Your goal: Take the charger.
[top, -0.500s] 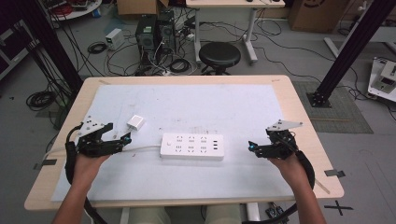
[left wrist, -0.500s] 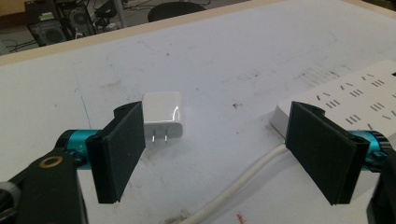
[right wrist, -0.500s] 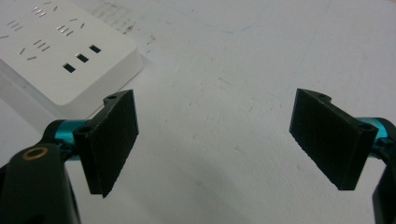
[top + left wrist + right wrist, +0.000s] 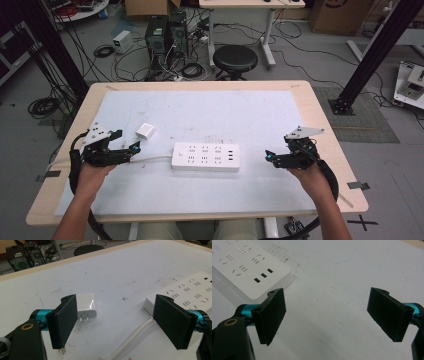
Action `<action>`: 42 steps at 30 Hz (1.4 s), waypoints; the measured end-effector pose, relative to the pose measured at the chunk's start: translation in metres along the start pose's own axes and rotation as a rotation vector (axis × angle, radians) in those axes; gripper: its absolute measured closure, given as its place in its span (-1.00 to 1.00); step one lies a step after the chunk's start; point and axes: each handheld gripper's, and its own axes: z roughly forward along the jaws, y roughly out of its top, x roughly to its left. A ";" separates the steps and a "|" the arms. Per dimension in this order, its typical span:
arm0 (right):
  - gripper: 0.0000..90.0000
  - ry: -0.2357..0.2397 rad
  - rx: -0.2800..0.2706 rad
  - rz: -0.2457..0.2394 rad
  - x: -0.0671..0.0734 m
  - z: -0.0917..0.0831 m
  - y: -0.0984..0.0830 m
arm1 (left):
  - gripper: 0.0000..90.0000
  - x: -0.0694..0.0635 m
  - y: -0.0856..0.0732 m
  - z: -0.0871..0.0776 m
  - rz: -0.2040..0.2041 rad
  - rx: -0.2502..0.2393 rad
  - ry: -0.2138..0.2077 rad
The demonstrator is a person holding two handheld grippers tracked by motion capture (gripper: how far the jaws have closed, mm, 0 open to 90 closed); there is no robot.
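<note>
The white power strip (image 4: 205, 156) lies flat near the middle of the table (image 4: 320, 130), on the pale sheet that covers it, and everything else sits around that strip. Its white cord (image 4: 150, 160) runs off its left end toward the left claw (image 4: 134, 148), which hovers just left of the strip with its jaws spread wide and nothing between them; in the left gripper view the cord (image 4: 135, 336) passes under the gap and the strip's corner (image 4: 190, 290) shows beyond the far jaw. A small white charger plug (image 4: 146, 131) lies up and left of the strip, near the left claw, its two prongs (image 4: 84, 319) pointing toward the camera. The right claw (image 4: 268, 156) sits just off the strip's right end, jaws equally wide and empty, apart from the strip (image 4: 249, 267)
</note>
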 end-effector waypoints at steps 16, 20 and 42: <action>-0.65 0.013 0.020 -0.019 -0.003 -0.004 0.002 | -0.57 0.028 0.016 0.026 0.076 0.017 -0.094; -0.65 0.017 0.026 -0.017 -0.002 -0.002 0.003 | -0.57 0.035 0.013 0.035 0.058 0.040 -0.084; -0.65 0.034 0.060 -0.035 -0.001 0.013 0.010 | -0.57 0.056 -0.005 0.086 -0.005 0.158 -0.015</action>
